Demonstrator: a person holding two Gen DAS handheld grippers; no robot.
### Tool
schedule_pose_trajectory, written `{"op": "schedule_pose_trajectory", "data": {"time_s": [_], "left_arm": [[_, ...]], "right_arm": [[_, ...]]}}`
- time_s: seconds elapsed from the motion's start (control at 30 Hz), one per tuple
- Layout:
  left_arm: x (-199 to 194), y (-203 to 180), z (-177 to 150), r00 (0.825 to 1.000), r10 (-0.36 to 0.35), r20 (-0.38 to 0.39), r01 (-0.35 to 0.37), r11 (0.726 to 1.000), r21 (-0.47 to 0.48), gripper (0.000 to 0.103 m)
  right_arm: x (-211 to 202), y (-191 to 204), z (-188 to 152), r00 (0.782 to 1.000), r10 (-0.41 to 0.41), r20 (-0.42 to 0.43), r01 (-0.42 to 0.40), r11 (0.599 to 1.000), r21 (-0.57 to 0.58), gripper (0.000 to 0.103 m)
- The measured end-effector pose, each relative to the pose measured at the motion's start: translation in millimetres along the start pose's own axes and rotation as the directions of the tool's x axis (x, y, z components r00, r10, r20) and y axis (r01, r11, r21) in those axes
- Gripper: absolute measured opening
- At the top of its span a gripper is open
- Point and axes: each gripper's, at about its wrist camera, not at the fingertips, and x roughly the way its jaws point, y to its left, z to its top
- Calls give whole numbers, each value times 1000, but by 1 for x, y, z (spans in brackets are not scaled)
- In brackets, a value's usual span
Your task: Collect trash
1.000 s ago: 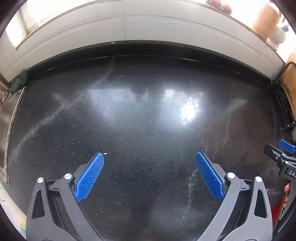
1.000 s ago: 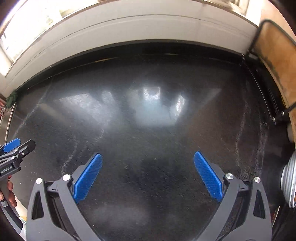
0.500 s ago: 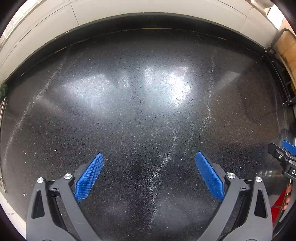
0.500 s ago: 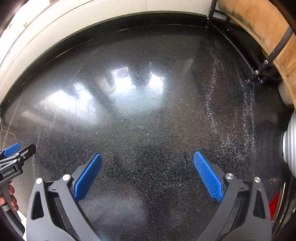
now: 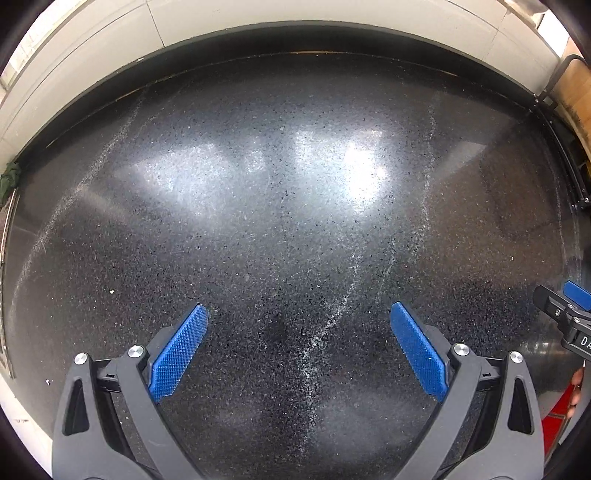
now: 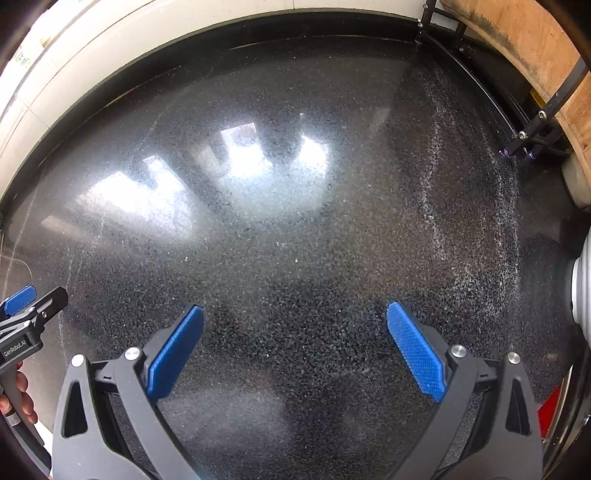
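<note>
Now we hold both the left gripper and right gripper with jaws wide, empty; a white crumb lies left of our left jaws on the black counter.

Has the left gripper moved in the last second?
Yes. The left gripper has tipped down toward the black counter; the white wall behind it now sits higher in the left wrist view.

You had a black speckled countertop under you, glossy with window glare and streaked with pale dusty lines. A few tiny white crumbs lay on it near the left side, and a black metal rack foot stood on its far right corner.
</note>
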Motion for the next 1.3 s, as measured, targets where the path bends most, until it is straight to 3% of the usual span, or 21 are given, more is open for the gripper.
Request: {"op": "schedule_pose_trajectory", "data": {"time_s": [0.7, 1.3], "left_arm": [[10, 19, -19, 1000, -5, -27, 3, 999, -50, 96], [16, 6, -16, 1000, 16, -24, -17, 999, -49, 96]], "right_arm": [[9, 4, -7, 1000, 2, -15, -2, 1000, -13, 96], [11, 1, -8, 1000, -29, -12, 29, 1000, -12, 96]]}}
